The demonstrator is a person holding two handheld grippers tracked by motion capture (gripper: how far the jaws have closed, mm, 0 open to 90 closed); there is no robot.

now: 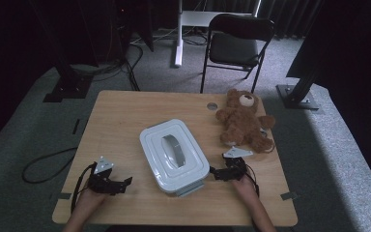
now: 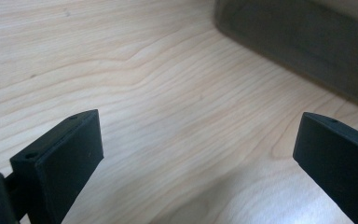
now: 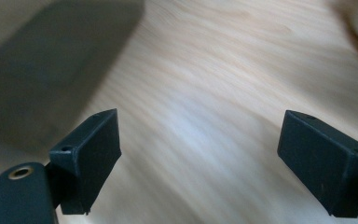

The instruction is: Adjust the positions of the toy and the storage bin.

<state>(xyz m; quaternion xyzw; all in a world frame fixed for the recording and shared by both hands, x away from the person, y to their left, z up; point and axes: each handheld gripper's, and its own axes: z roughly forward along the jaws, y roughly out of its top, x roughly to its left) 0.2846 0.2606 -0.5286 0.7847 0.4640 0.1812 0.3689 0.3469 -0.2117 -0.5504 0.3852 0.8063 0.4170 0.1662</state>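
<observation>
- A white rectangular plastic storage box with a lid and a grey recessed handle (image 1: pixel 174 154) sits near the middle of the pale wooden table (image 1: pixel 125 111), turned at a slant so that one short end faces the person's edge.
- The left gripper (image 1: pixel 123 183), a black two-jaw tool held in the person's left hand (image 1: pixel 88 198), rests low over the wood, well apart from the box's left side; its jaws point toward the box, which suggests a reach for that side.
- In the left gripper view its jaws stand wide apart with only bare wood grain between them, and the box's dark side wall (image 2: pixel 307 42) crosses the upper right corner.
- The right gripper (image 1: pixel 214 172), in the person's right hand (image 1: pixel 245 184), sits just beside the box's near right corner, jaws aimed at it.
- In the right gripper view its jaws are also spread wide and hold nothing; the blurred box wall (image 3: pixel 51 60) lies at the upper left.
- One gripper on each side looks like a setup for gripping the box or its lid from both sides, probably because it is too broad for one tool.
- A brown plush teddy bear (image 1: pixel 244 118) lies on its back at the far right of the table, apart from the box.
</observation>
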